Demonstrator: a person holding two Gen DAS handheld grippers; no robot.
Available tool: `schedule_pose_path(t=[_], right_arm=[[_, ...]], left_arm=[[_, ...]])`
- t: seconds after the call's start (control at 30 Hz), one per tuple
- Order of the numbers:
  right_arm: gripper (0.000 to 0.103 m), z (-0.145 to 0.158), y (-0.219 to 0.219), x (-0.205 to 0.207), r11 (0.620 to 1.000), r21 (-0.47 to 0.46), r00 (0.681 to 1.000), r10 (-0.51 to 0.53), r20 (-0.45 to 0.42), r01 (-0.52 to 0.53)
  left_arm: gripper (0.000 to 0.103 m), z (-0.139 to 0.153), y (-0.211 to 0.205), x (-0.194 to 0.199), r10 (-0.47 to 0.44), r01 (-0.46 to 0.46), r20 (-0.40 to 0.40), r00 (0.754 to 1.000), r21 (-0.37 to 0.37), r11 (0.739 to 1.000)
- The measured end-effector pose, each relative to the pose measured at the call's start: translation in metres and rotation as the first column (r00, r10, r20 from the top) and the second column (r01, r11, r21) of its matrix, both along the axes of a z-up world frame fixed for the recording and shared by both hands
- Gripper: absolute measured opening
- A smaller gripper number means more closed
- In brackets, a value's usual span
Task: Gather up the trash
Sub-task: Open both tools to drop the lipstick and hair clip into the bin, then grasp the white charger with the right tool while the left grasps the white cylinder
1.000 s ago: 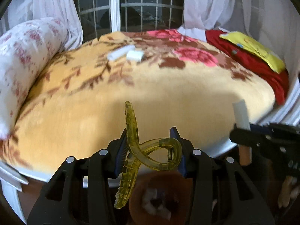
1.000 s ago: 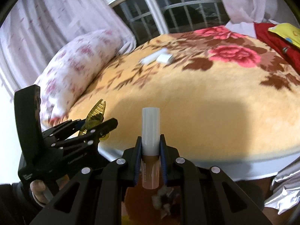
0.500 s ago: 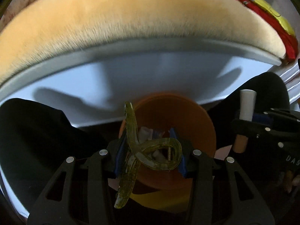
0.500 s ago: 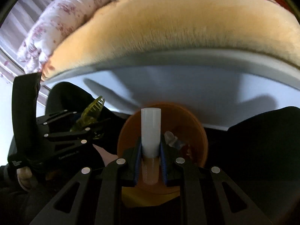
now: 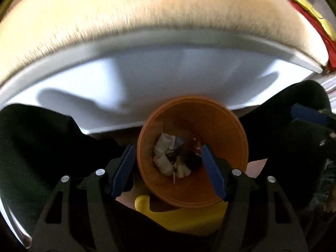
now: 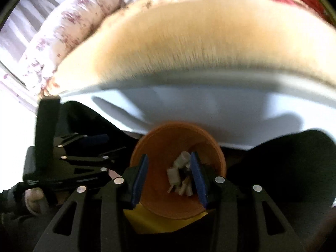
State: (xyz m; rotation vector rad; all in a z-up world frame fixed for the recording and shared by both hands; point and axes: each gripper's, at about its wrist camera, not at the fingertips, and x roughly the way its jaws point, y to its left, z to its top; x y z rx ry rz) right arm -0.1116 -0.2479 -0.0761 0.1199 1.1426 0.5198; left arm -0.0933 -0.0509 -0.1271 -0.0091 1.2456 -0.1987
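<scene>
Both tools hung over the orange waste bin that stood on the floor against the white bed frame, between the person's dark-clothed legs. The left tool pointed steeply down into the bin's mouth; its jaws had just been opening, and nothing lay between the blue pads. The right tool was in the same case: its jaws had just been opening too, set apart over the bin with no item in them.

At the bottom of the bin lay the trash: pale crumpled scraps, a short whitish cylinder and something dark. In the right wrist view a small pale tube-shaped piece showed near the right-hand pad, its long axis tilted, upper end leaning away from the camera. Whether it was falling or already at rest I could not tell, for the view was blurred. No hair clip could be made out among the dark bits.

The step in hand looked like the drop itself, both tools letting go over the bin. As a judgement, the next move called for lifting both tools clear of the rim without knocking it, then turning back up to the yellow fleece blanket on the bed to look for more. The bin was light-looking and narrow at its base, so a nudge from a finger might tip it
</scene>
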Motion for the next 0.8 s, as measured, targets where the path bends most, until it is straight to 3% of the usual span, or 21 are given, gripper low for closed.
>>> schedule_pose_path(t=[0.17, 0.27, 0.47, 0.6, 0.8], right_arm=[[0.048, 0.06, -0.007, 0.011, 0.999, 0.041, 0.99, 0.014, 0.143, -0.02], [0.049, 0.091, -0.008, 0.039, 0.999, 0.049, 0.974, 0.006, 0.227, -0.017], [0.053, 0.114, 0.028, 0.139, 0.998, -0.026, 0.945, 0.063, 0.322, -0.057], [0.055, 0.11, 0.056, 0.214, 0.991, -0.103, 0.933, 0.114, 0.343, -0.083], [0.06, 0.086, 0.09, 0.309, 0.98, -0.169, 0.926, 0.156, 0.343, -0.102]], left_arm=[[0.065, 0.053, 0.006, -0.003, -0.033, 0.037, 0.176, 0.984, -0.018, 0.999], [0.073, 0.087, 0.012, -0.002, -0.037, 0.048, 0.282, 0.959, -0.034, 0.998], [0.077, 0.136, 0.018, 0.026, -0.029, 0.045, 0.437, 0.899, -0.026, 0.999], [0.078, 0.134, 0.019, 0.059, -0.01, 0.007, 0.464, 0.886, 0.008, 1.0], [0.078, 0.125, 0.035, 0.097, 0.046, -0.038, 0.428, 0.902, -0.027, 0.999]])
